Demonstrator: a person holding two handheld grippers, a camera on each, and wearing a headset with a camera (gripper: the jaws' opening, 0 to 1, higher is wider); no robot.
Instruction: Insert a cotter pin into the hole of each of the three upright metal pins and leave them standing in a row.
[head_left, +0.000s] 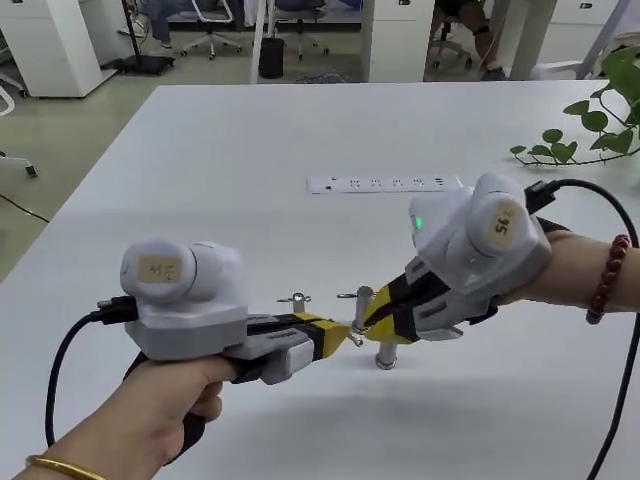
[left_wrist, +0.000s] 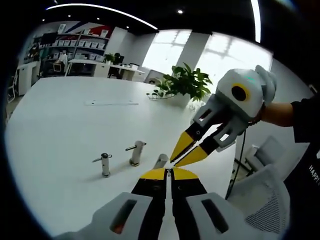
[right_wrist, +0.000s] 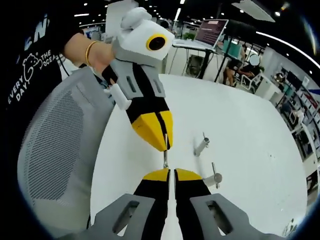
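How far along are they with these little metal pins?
The far metal pin and middle metal pin already carry cotter pins. The left gripper and right gripper meet, jaws closed, at the third metal pin; I cannot make out a cotter pin in it, so that one remains.

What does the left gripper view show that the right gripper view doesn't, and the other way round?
Left gripper view adds: the potted plant and the power strip, far across the white table.
Right gripper view adds: a gold bangle on the wrist behind the left gripper, and a lit screen past the table.
Both: the table, the left gripper and right gripper with tips close together at the near metal pin, plus two metal pins, each with a cotter pin through it.
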